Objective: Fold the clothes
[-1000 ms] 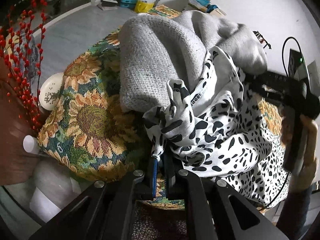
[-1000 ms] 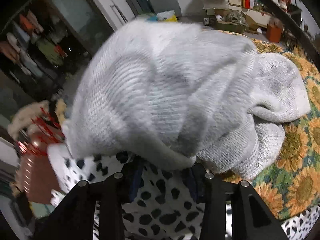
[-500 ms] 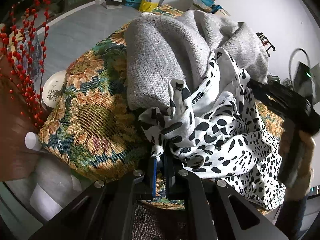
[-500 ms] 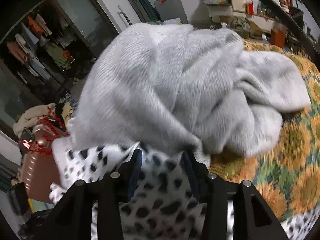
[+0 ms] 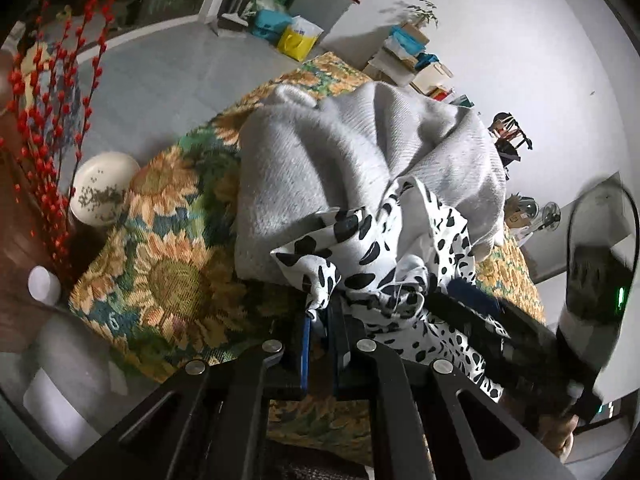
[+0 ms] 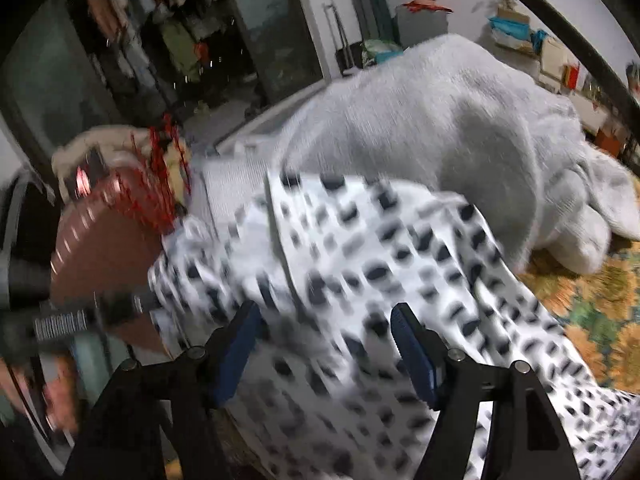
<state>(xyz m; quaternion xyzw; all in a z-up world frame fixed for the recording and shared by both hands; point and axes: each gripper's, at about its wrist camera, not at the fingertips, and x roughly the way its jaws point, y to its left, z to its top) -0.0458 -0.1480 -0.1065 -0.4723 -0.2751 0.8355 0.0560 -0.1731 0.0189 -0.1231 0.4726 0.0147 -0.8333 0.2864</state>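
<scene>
The left gripper (image 5: 320, 322) has two black arms with big cut-out holes, round silver screws on top, and thin blue pads on the insides of its fingers (image 5: 305, 344). The right gripper (image 6: 326, 320) is made the same way, black with silver screws, and its blue pads have little ridges on them. From the left camera, the right gripper looks like a long black bar with a black cable looping above it and a small green light.
</scene>
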